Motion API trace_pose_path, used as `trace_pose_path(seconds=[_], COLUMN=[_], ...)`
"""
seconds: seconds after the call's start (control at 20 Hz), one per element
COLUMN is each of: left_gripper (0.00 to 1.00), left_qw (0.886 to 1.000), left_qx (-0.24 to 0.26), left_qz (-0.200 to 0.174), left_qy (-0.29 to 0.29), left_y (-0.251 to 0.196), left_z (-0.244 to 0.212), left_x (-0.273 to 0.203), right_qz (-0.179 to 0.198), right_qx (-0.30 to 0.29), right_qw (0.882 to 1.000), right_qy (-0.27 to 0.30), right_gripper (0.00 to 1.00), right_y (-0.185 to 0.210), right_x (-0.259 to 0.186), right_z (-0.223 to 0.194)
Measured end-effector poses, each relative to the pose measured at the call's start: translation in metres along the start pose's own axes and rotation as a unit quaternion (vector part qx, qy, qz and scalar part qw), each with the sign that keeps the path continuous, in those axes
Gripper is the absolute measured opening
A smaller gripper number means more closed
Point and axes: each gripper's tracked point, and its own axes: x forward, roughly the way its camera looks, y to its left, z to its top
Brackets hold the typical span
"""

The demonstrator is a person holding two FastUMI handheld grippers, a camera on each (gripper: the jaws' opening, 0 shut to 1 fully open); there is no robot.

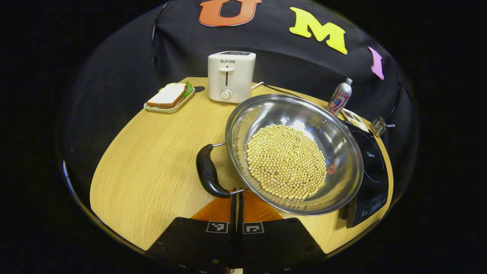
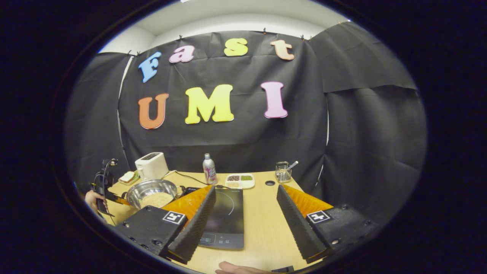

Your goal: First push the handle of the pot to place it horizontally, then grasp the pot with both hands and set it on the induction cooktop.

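Observation:
A steel pot (image 1: 293,114) holding soybeans (image 1: 285,163) stands on the wooden table (image 1: 152,163), partly over the edge of the black induction cooktop (image 1: 371,167). Its black side handle (image 1: 207,173) points toward the left of the left gripper view. My left gripper (image 1: 236,192) is shut, its tips right at the handle's lower metal rod. In the right gripper view my right gripper (image 2: 245,213) stands wide open above the cooktop (image 2: 224,220), with nothing between its fingers. The pot (image 2: 152,192) sits left of it, and the left gripper (image 2: 102,186) is beside it in a hand (image 2: 89,199).
A white toaster (image 1: 231,76) and a sandwich on a tray (image 1: 169,97) stand at the back left. A bottle (image 1: 339,97), a compartment dish (image 2: 239,180) and a wire basket (image 2: 282,172) line the back. A hand (image 2: 236,268) shows at the near edge.

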Motion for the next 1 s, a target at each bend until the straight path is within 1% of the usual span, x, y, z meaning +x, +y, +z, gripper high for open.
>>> trace_pose_path(seconds=[0.15,0.2,0.25,0.3,0.35,0.4,0.45,0.8,1.0], left_gripper=[0.00,0.00,0.00,0.00,0.00,0.16,0.00,0.00,0.00], left_qw=[1.000,1.000,1.000,1.000,1.000,1.000,1.000,1.000,1.000], left_qx=[-0.003,-0.002,0.000,-0.001,-0.003,-0.003,-0.002,0.004,0.003], left_qz=[0.004,0.006,0.007,0.008,0.010,0.011,0.013,0.022,0.018], left_qy=[0.002,0.002,0.002,0.001,-0.001,-0.003,-0.004,-0.015,-0.017], left_y=[0.009,0.012,0.015,0.018,0.020,0.022,0.024,0.029,0.029], left_z=[0.011,0.015,0.018,0.022,0.026,0.030,0.034,0.058,0.062], left_x=[0.008,0.011,0.015,0.018,0.021,0.025,0.028,0.049,0.052], right_qz=[0.001,0.000,0.000,-0.001,-0.001,-0.001,-0.001,0.004,0.007], right_qx=[-0.002,-0.003,-0.005,-0.007,-0.009,-0.011,-0.013,-0.029,-0.031], right_qw=[1.000,1.000,1.000,1.000,1.000,1.000,1.000,0.999,0.999], right_qy=[0.009,0.011,0.014,0.017,0.020,0.022,0.025,0.032,0.037], right_gripper=[0.97,1.00,0.96,0.97,1.00,0.97,0.97,0.97,0.97], right_y=[0.006,0.007,0.008,0.010,0.013,0.015,0.018,0.037,0.051], right_x=[0.011,0.015,0.018,0.021,0.024,0.026,0.028,0.034,0.039], right_z=[-0.004,-0.005,-0.007,-0.009,-0.010,-0.011,-0.012,-0.017,-0.018])
